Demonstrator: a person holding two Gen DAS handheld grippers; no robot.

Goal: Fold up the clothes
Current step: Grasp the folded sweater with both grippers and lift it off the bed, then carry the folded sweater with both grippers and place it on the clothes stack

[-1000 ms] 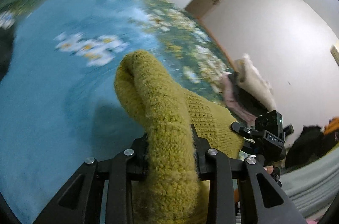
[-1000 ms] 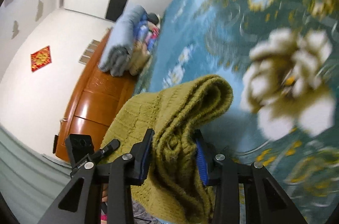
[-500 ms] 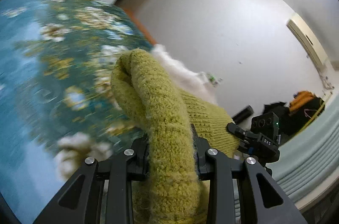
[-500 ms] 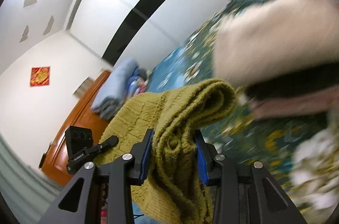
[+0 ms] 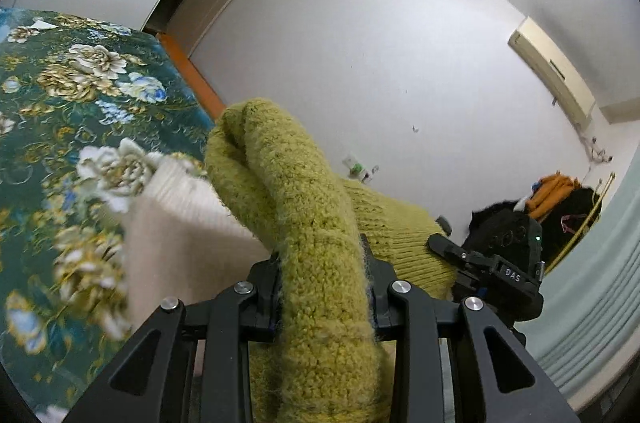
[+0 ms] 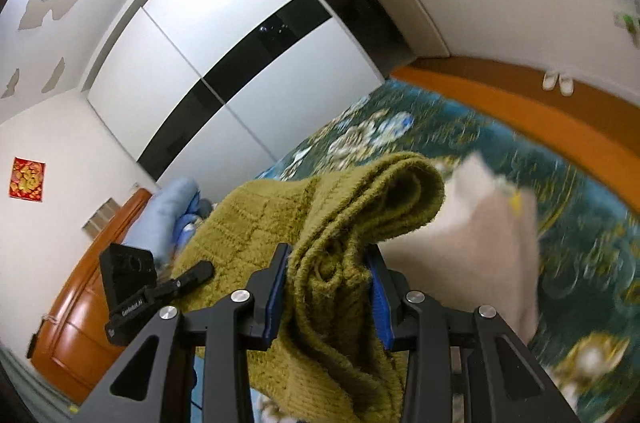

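An olive-green knitted sweater [image 5: 292, 207] is held up off the bed between both grippers. My left gripper [image 5: 322, 287] is shut on a thick bunched fold of it. My right gripper [image 6: 328, 287] is shut on another bunched edge of the sweater [image 6: 360, 199], which stretches off to the left toward the other gripper [image 6: 132, 287]. In the left wrist view the right gripper [image 5: 496, 271] shows at the right. A folded cream garment [image 5: 176, 223] lies on the bed just below and beyond the sweater; it also shows in the right wrist view [image 6: 480, 235].
The bed has a teal floral cover [image 5: 72, 95] with an orange wooden frame edge [image 6: 520, 103]. A blue quilt [image 6: 168, 215] lies near the wooden headboard [image 6: 80, 311]. White wardrobe doors [image 6: 224, 63] stand behind. Dark and orange clothes [image 5: 560, 199] hang at the far right.
Both grippers have swung with the sweater from over the middle of the bed toward its foot end, and the cream garment now lies just beneath. Both grips are unchanged.
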